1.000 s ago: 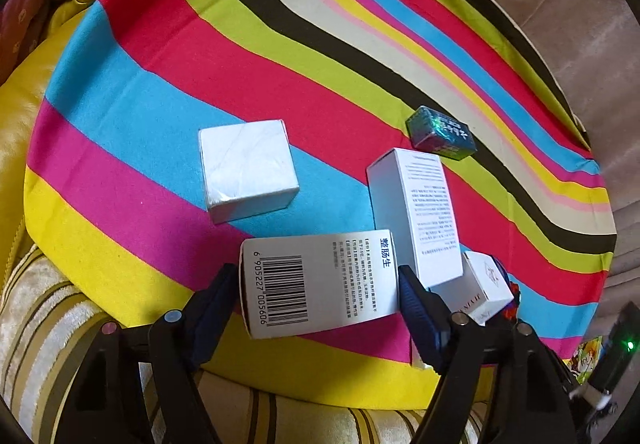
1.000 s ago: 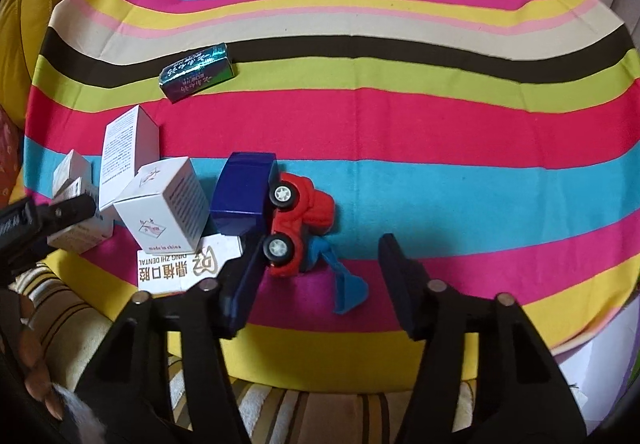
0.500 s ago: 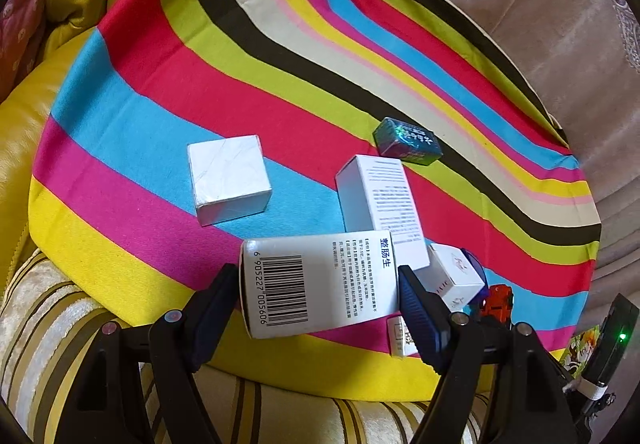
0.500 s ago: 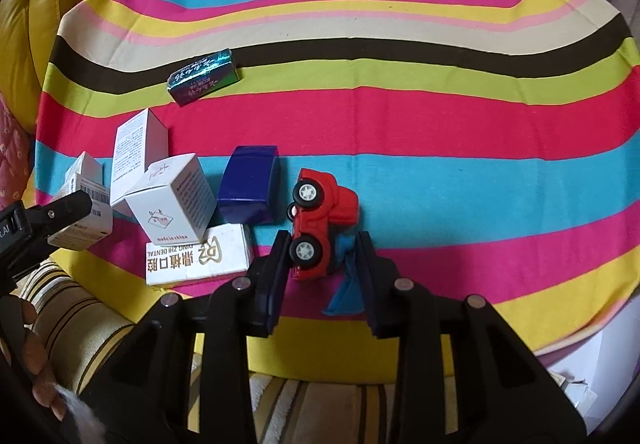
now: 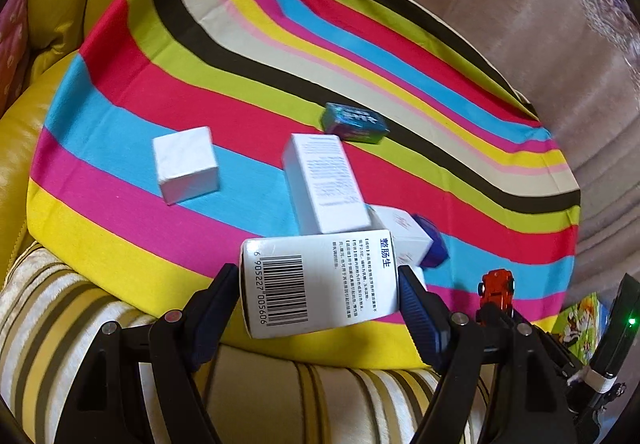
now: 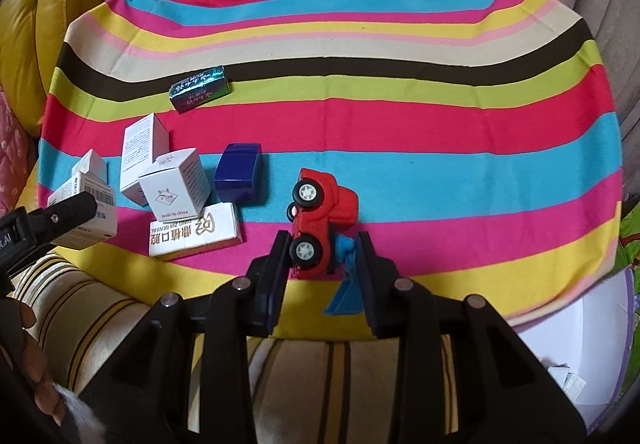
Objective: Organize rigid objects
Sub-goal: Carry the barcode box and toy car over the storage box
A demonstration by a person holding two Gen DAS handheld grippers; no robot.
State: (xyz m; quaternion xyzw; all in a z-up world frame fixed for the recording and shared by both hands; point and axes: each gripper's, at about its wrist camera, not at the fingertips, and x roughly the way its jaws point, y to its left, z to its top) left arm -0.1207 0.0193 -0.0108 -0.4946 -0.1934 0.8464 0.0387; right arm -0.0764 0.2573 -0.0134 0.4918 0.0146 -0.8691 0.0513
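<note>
Right gripper (image 6: 324, 256) is clamped on the red toy truck (image 6: 320, 216), hard, light plastic, at its 6 o'clock end. Left gripper (image 5: 318, 286) pinches the barcoded white carton (image 5: 320, 280) endwise; crushable card.

tall white box (image 5: 326, 184) print — blurred, unreadable

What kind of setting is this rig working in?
Probably a home living room: a striped cloth spread over a yellow leather sofa and a striped cushion, with small cartons and a red toy truck on it.
</note>
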